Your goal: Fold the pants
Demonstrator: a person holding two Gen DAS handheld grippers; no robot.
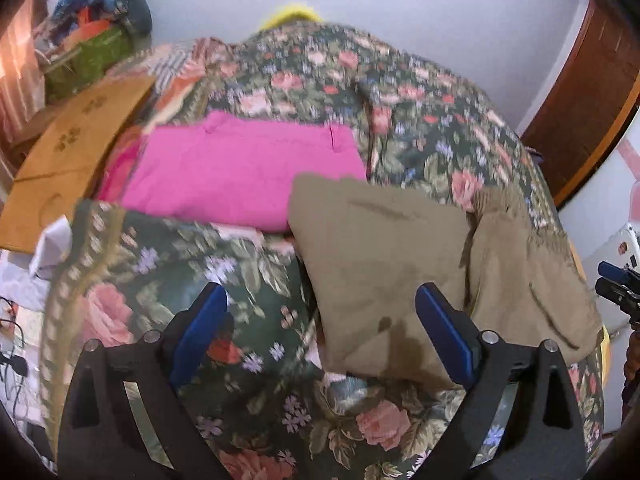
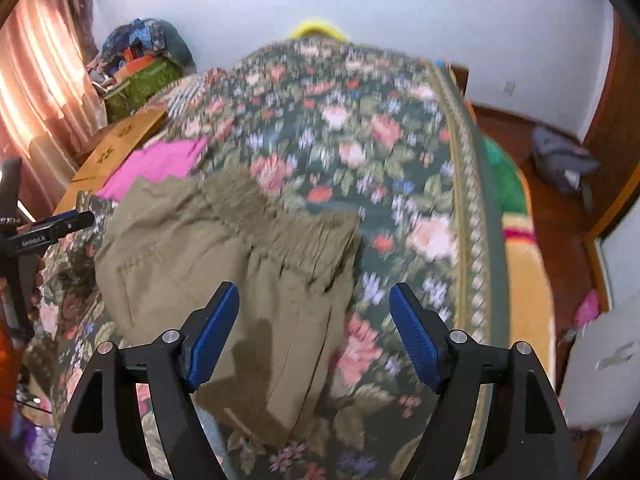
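Olive-khaki pants [image 1: 392, 264] lie partly folded on the floral bedspread [image 1: 420, 128]; in the right wrist view the pants [image 2: 224, 248] show their gathered waistband toward the far right. My left gripper [image 1: 320, 312] is open and empty, hovering above the pants' near left edge. My right gripper [image 2: 314, 312] is open and empty above the pants' right side. The right gripper also shows at the right edge of the left wrist view [image 1: 618, 284], and the left gripper at the left edge of the right wrist view [image 2: 60, 224].
A folded pink garment [image 1: 240, 172] lies just beyond the pants. A brown cardboard box [image 1: 76, 160] and a pile of clothes [image 1: 100, 20] sit at the left. The bed's right edge [image 2: 472, 200] drops to a wooden floor [image 2: 560, 208].
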